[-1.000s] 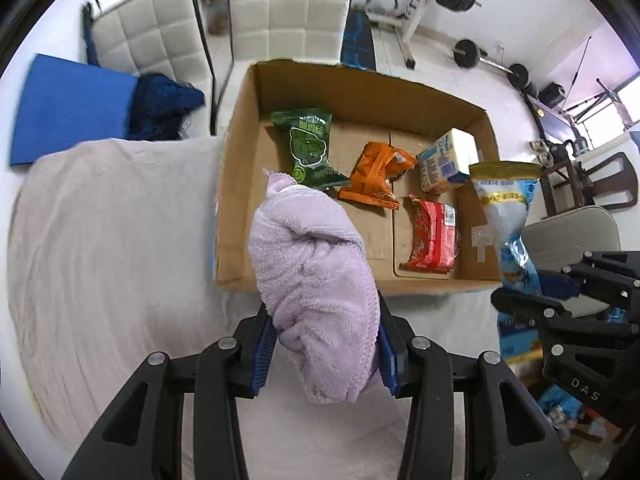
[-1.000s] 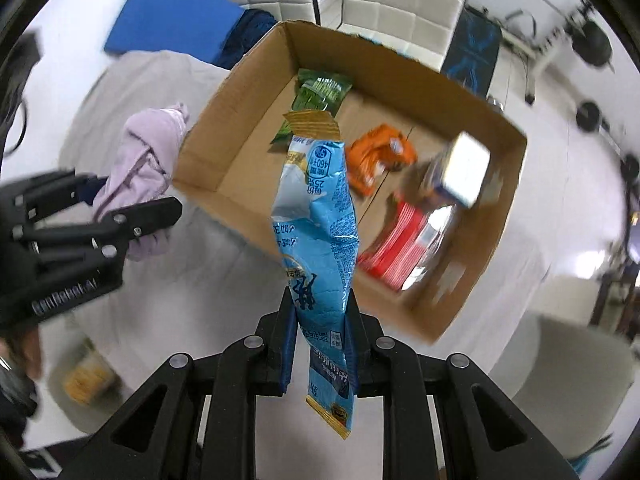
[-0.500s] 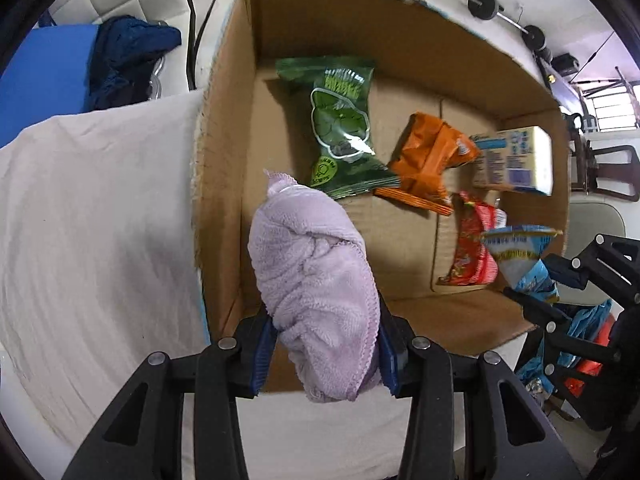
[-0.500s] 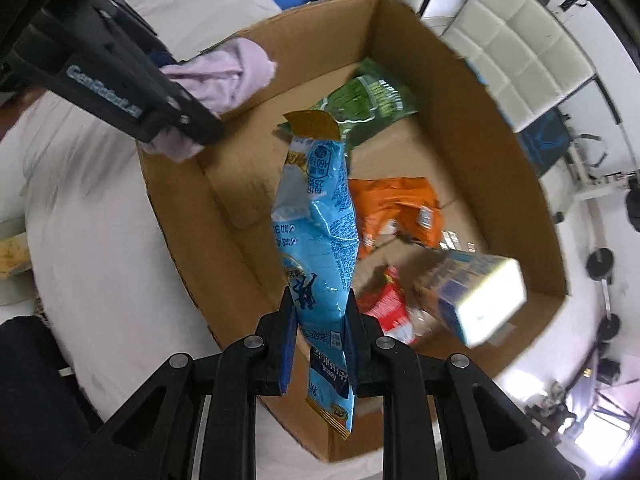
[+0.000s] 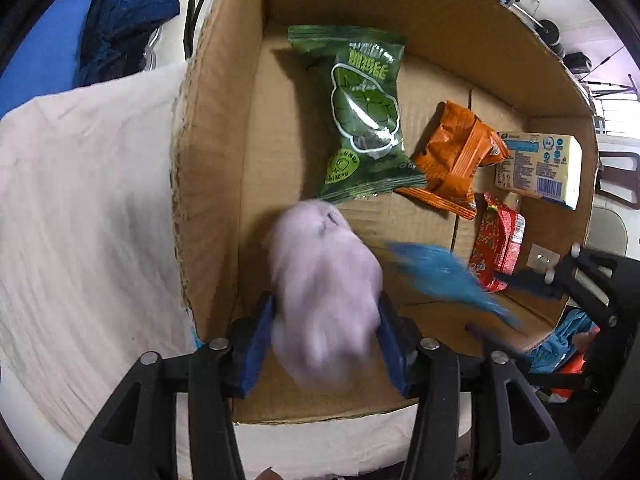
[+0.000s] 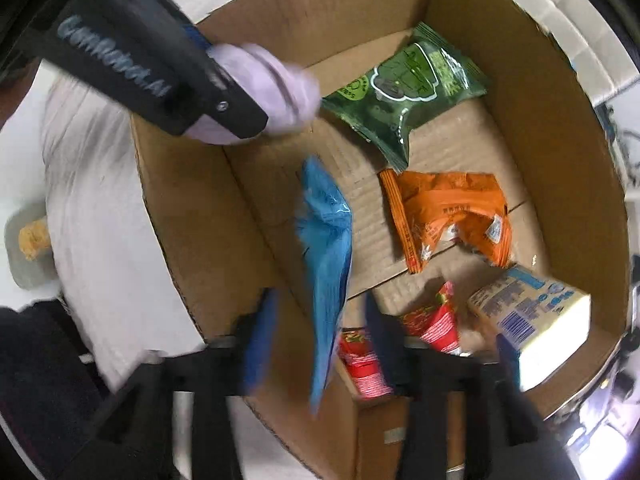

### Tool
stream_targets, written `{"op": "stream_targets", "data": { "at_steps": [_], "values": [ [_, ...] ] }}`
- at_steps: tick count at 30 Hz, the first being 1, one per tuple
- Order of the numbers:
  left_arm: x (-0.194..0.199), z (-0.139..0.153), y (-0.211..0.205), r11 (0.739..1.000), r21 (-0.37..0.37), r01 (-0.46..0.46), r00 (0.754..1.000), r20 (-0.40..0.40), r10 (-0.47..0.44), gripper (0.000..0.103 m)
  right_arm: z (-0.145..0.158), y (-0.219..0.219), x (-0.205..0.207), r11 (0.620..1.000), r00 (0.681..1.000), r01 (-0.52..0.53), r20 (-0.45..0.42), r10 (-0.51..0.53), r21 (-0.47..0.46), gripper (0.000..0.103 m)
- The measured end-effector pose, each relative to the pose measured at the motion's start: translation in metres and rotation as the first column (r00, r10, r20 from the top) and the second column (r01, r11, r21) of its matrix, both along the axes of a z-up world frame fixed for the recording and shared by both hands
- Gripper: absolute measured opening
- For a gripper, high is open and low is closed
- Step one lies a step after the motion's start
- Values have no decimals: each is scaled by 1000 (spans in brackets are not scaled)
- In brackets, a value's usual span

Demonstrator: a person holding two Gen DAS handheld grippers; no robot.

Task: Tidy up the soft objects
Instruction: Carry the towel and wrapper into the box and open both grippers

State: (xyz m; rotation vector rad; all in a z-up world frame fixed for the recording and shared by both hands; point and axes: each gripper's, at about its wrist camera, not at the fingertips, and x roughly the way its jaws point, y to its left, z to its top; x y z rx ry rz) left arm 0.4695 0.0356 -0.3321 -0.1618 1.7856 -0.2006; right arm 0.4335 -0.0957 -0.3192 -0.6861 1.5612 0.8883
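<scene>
My left gripper (image 5: 326, 328) hangs over the near left corner of the cardboard box (image 5: 208, 128). Its jaws stand wide, and the blurred lilac towel (image 5: 324, 292) between them looks loose. My right gripper (image 6: 320, 328) is open over the box's near side (image 6: 192, 232). The blue snack bag (image 6: 326, 248) hangs blurred between its spread fingers without touching them. The blue bag also shows in the left wrist view (image 5: 440, 272), and the towel in the right wrist view (image 6: 264, 80).
In the box lie a green snack bag (image 5: 360, 116), an orange packet (image 5: 456, 156), a red packet (image 5: 498, 240) and a yellow carton (image 5: 538, 168). The box sits on a white cloth (image 5: 88, 208). Dark blue clothing (image 5: 120, 28) lies beyond.
Both grippers moved in over the box and their jaws opened. The towel and the blue bag are blurred and seem to be dropping out of the grips.
</scene>
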Motion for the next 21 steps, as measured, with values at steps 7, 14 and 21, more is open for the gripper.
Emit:
{"op": "stream_targets", "data": {
  "at_steps": [7, 14, 21],
  "values": [
    [-2, 13, -1, 1000, 1, 8, 1000, 28, -8, 52, 10, -11, 3, 994, 994, 104, -20, -104, 18, 70],
    [-17, 38, 4, 1000, 25, -14, 995, 100, 11, 52, 13, -34, -2, 953, 953, 302, -1, -302, -6, 71],
    [-43, 77, 8, 984, 167, -68, 945, 328, 10, 99, 24, -63, -14, 810, 809, 586, 39, -586, 12, 103]
  ]
}}
